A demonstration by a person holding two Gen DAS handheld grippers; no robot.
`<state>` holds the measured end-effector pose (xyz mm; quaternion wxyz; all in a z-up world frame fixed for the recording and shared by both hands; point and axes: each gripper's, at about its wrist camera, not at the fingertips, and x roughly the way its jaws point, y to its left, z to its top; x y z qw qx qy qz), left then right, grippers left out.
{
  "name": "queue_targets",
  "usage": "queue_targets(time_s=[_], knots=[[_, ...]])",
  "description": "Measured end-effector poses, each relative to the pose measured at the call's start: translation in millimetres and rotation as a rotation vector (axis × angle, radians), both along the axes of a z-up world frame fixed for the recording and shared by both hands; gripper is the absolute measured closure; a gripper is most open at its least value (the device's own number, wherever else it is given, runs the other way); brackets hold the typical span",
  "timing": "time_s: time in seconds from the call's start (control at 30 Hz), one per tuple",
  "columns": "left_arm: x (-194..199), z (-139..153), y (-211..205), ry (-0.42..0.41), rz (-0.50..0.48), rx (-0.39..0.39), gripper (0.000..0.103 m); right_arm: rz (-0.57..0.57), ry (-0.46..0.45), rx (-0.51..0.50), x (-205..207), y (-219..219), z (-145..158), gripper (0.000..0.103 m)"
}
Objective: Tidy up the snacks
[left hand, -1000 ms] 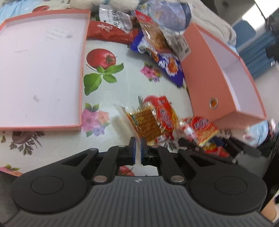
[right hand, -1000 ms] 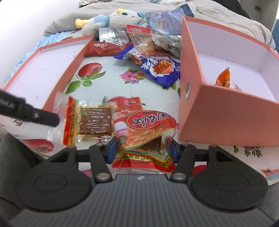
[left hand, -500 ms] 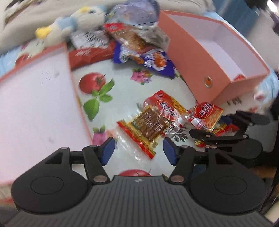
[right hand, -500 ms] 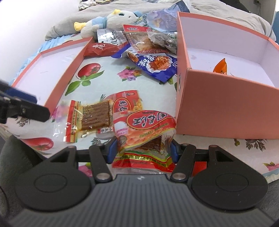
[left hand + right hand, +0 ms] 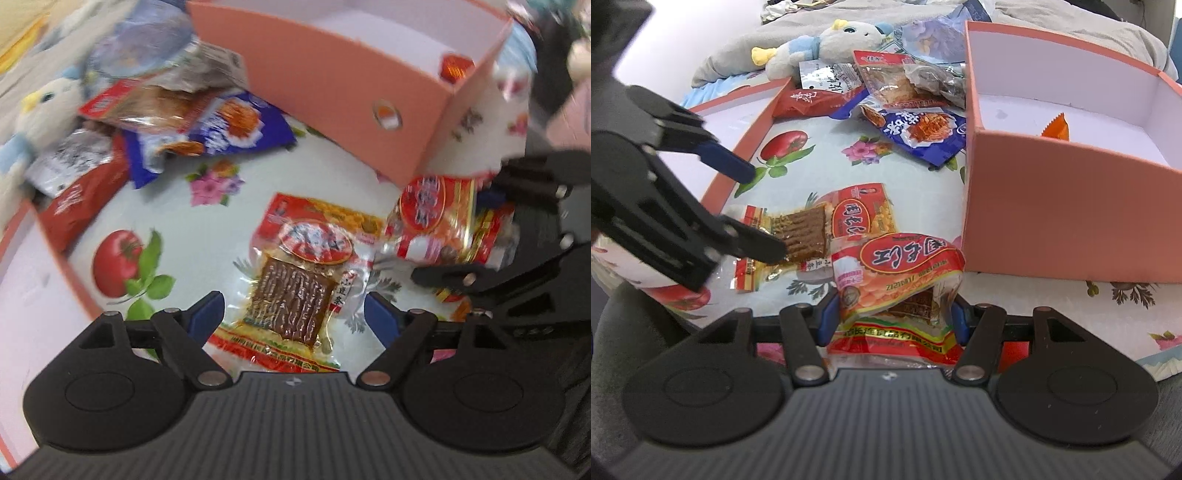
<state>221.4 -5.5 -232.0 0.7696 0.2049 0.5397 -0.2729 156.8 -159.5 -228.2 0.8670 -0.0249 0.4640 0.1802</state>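
Observation:
A clear packet of brown strips (image 5: 291, 299) lies flat on the flowered tablecloth, between the blue pads of my left gripper (image 5: 293, 317). The jaws are opening and stand apart from the packet's sides. In the right wrist view the left gripper (image 5: 761, 212) comes in from the left, its lower finger over that packet (image 5: 807, 236). My right gripper (image 5: 894, 319) is shut on a crumpled red and orange snack packet (image 5: 905, 269), held just off the cloth beside the peach box (image 5: 1071, 206). That held packet (image 5: 436, 225) also shows at right in the left wrist view.
A red and yellow packet (image 5: 860, 210) overlaps the brown one. The box holds an orange packet (image 5: 1056, 127). The box lid (image 5: 753, 122) lies at left. Several snack bags, among them a blue one (image 5: 923, 129), and a plush toy (image 5: 831, 48) crowd the far side.
My left gripper went from shut to wide open, rolled, and moved over the brown strip packet. The right gripper kept still with its packet.

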Motion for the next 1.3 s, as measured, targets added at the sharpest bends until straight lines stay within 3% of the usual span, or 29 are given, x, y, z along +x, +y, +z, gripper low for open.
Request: queue_targets(time_s=[0.1,0.2,0.47,0.67,0.8,0.97,1.17,1.23,1.27,1.3], knots=[[5,-18,-8,0.053,-0.1,0.02,0.012,-0.009,0.005,0.005,0,-5,-1,0.042],[9,-32,-12,0.056,-0.123,0.066,0.01,-0.023,0.004,0.007,-1,-9,-1,0.042],[24,-41,-2,0.117,-0.024,0.02,0.01,-0.024,0.003,0.016,-4,-12,0,0.042],[18,-35,-7,0.103,0.008,0.029,0.026,-0.032,0.01,0.024,-2,-12,-1,0.042],[15,-33,-6,0.096,0.069,0.016,0.035,-0.028,0.004,0.026,-1,-11,-1,0.042],[14,-29,1,0.086,0.163,-0.015,0.04,-0.021,-0.007,0.028,-3,-10,2,0.042],[15,-23,10,0.067,0.351,-0.088,0.042,-0.015,-0.011,0.03,-3,-9,5,0.042],[14,-20,15,0.08,0.423,-0.131,0.047,-0.011,-0.011,0.029,-3,-9,6,0.042],[13,-19,16,0.079,0.455,-0.141,0.056,-0.009,-0.011,0.028,-3,-9,7,0.042],[11,-17,18,0.082,0.479,-0.158,0.081,-0.007,-0.011,0.028,-3,-8,7,0.042]])
